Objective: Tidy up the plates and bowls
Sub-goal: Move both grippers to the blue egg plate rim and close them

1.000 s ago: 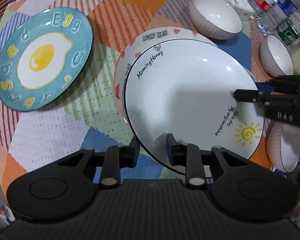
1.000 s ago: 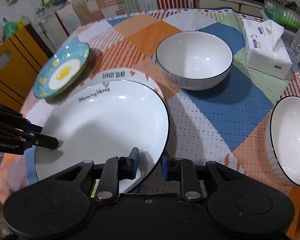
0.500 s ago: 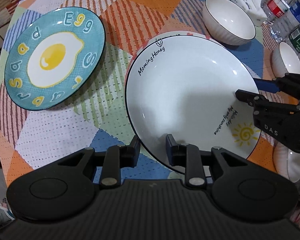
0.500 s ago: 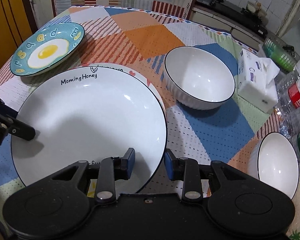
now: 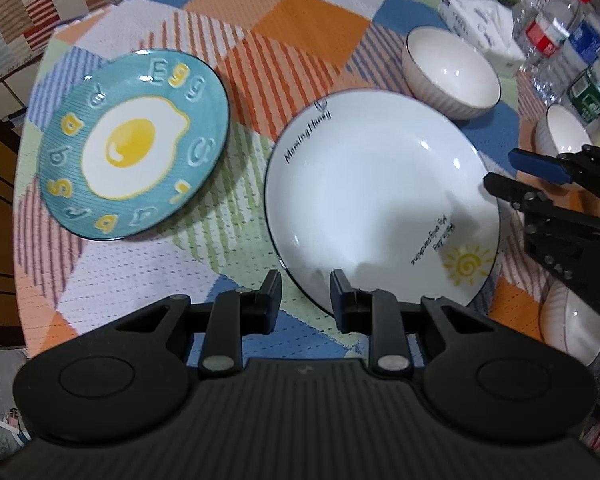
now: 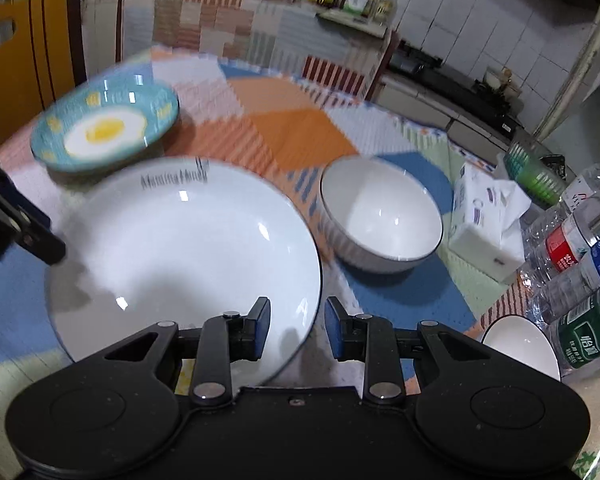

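Observation:
A large white plate with "Morning Honey" lettering and a sun lies on the checked cloth; it covers the pink-rimmed plate beneath it, which no longer shows. My left gripper straddles its near rim, jaws slightly apart around the rim. My right gripper straddles the opposite rim, jaws also slightly apart. A teal egg plate lies to the left. A white ribbed bowl sits behind the white plate, and two more bowls sit at the right.
A tissue pack and several water bottles stand at the table's far right. A green basket sits behind them. The table edge curves round at the left. Kitchen counters lie beyond.
The white plate has settled squarely onto the pink-rimmed plate, hiding it. Both grippers have drawn back and risen slightly, and the right wrist view has tilted up.

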A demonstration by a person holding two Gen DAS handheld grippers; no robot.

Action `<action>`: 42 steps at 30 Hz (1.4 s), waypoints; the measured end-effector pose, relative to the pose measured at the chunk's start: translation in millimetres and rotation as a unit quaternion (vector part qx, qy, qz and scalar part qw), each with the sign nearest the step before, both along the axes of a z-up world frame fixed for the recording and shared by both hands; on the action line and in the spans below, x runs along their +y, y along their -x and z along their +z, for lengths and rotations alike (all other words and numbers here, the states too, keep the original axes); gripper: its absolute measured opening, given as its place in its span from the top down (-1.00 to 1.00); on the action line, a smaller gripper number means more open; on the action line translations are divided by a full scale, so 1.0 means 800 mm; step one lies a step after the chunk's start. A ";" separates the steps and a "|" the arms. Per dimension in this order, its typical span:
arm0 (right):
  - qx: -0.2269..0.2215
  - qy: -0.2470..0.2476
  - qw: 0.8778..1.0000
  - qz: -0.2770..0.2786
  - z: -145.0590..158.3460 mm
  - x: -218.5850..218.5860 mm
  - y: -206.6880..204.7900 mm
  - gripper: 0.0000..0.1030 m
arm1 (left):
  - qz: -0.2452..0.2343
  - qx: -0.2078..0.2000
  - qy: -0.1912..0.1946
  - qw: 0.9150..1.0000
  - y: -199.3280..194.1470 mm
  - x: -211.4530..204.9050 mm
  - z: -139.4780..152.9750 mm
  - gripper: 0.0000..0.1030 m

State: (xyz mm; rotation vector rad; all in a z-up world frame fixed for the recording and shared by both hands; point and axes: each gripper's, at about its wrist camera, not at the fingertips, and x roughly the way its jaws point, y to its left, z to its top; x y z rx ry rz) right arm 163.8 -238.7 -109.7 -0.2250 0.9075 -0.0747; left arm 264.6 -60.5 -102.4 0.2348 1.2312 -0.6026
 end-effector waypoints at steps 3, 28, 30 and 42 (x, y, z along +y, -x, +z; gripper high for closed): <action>-0.028 -0.026 0.999 -0.006 0.028 0.000 0.005 0.35 | 0.004 -0.021 0.001 1.000 0.006 0.014 0.017 0.52; -0.065 -0.124 0.978 0.155 0.108 0.092 -0.013 -0.12 | 0.048 -0.120 -0.010 0.992 0.025 0.117 0.073 0.01; -0.067 -0.120 0.976 0.169 0.102 0.097 -0.028 -0.27 | 0.063 -0.125 -0.007 0.990 0.016 0.128 0.071 -0.18; -0.011 -0.184 0.962 0.203 0.039 0.106 -0.131 -0.39 | 0.145 -0.121 -0.016 0.982 -0.043 0.170 0.020 -0.51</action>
